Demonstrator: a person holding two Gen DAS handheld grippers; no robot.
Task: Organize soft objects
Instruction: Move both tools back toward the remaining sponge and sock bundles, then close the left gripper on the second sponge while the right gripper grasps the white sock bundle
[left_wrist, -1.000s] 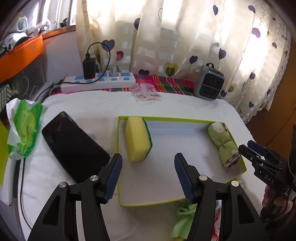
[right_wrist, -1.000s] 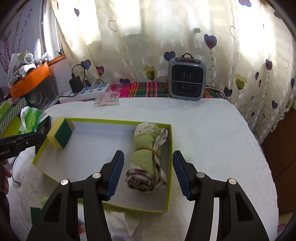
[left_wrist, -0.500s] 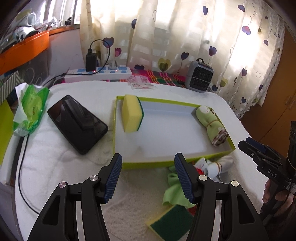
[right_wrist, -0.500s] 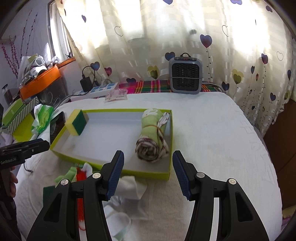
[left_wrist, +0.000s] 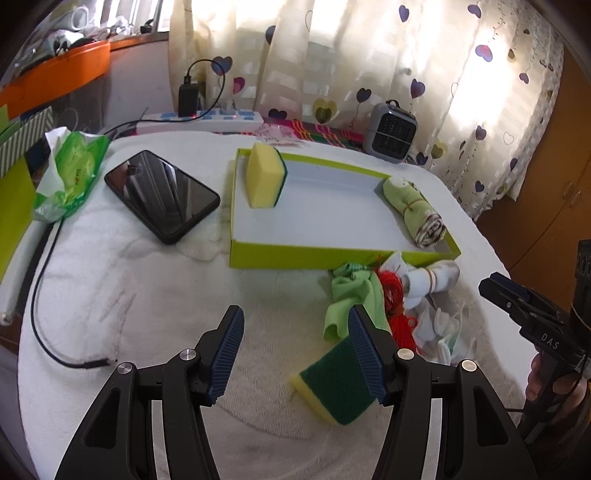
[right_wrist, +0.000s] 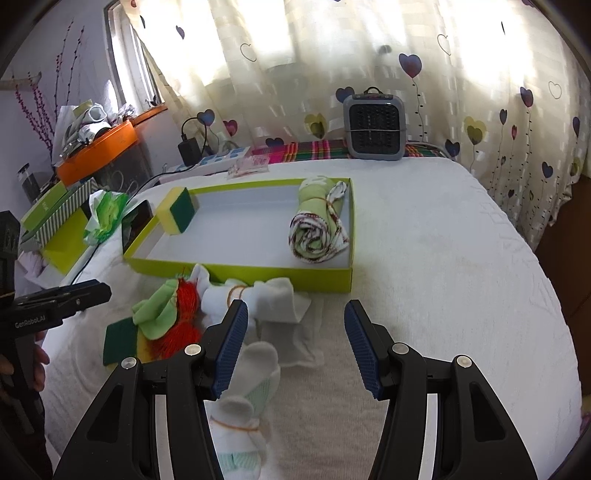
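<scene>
While both grippers hang over the white towel-covered table (left_wrist: 129, 288) with jaws apart and nothing between the pads, the clutter sits mostly on the left: a black phone (left_wrist: 162, 195) lies flat just beside the tray's left wall, a green tissue pack (left_wrist: 72, 173) lies near the table's left edge, and a black cable (left_wrist: 44, 295) trails down that side to a loose plug end. At the far edge stand a white power strip (left_wrist: 207, 120) with a charger plugged in and a small grey fan heater (right_wrist: 373, 127), backed by a heart-print curtain (right_wrist: 461, 74). Ahead of the left gripper (left_wrist: 293, 354) the towel is bare up to the tray; its right finger overlaps a green-and-yellow sponge (left_wrist: 336, 384) lying scouring side up. Ahead of the right gripper (right_wrist: 293, 349), white socks (right_wrist: 266, 299) lie loose, one bundle tied with a rubber band, touching a light green cloth (right_wrist: 157, 314) and a tuft of orange-red yarn (right_wrist: 184, 321); this heap lies against the tray's near wall. To the right of the tray the table is open as far as its rounded edge. Inside, the lime-green tray (right_wrist: 325, 278) holds a second sponge (left_wrist: 266, 175) standing on edge in the far left corner and a rolled green cloth (right_wrist: 319, 225) bound with a band along the right wall, well apart, with bare floor between them.
</scene>
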